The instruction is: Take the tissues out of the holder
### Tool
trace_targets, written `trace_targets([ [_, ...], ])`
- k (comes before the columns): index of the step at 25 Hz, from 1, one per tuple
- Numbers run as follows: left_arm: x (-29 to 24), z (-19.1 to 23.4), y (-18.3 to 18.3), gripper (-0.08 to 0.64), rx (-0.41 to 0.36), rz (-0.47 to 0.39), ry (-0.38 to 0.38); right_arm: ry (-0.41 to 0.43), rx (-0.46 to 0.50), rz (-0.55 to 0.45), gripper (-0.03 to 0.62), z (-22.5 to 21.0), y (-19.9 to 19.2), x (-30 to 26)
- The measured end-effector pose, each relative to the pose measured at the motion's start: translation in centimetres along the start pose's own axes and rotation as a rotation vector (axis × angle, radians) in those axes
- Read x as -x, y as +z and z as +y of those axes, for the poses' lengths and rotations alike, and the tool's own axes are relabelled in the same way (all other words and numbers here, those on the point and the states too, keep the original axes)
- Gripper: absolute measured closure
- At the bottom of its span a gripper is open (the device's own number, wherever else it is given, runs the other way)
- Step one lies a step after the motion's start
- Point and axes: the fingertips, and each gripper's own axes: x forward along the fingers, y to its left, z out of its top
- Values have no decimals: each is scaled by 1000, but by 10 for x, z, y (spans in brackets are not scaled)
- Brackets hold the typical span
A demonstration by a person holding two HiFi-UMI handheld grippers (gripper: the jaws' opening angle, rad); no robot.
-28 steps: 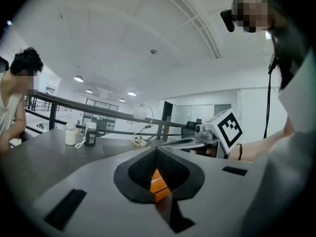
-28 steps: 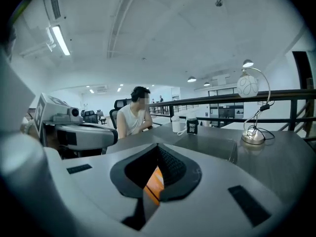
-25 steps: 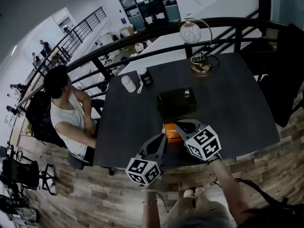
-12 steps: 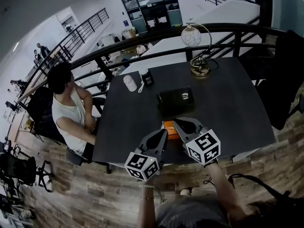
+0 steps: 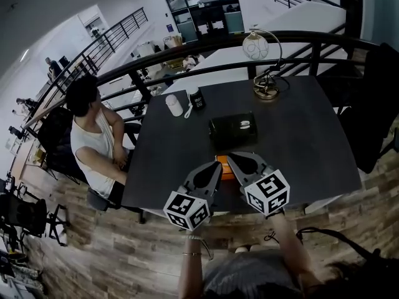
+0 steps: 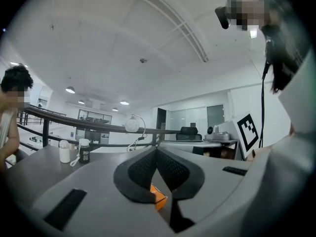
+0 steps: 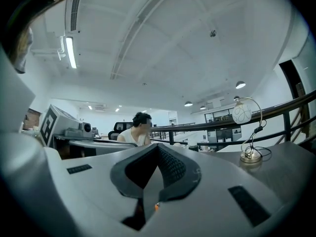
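Tissue holder [image 5: 232, 129]: black, boxy, matte, maybe leather; left gripper [image 6: 157, 150], right gripper [image 7: 158, 147] both pressed together.

Open bench [image 5: 305, 136] was left right of tissue holder [image 5: 232, 129]. Near-edge approach was narrowed by orange box [image 5: 222, 167]. Far edge was occupied by lamp [image 5: 265, 87], far-left corner by bottles [image 5: 197, 99]; left side by seated person [image 5: 93, 139].

no readable text, bottle [image 5: 197, 98] label too small

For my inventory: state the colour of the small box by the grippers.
The small box is orange, best seen in the head view.
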Motion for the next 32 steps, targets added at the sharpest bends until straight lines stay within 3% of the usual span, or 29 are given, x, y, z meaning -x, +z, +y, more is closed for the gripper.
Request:
trace_targets([
  [32,2,3,5,552,-23,-4,3,25,49,-48,578,5,0,-3],
])
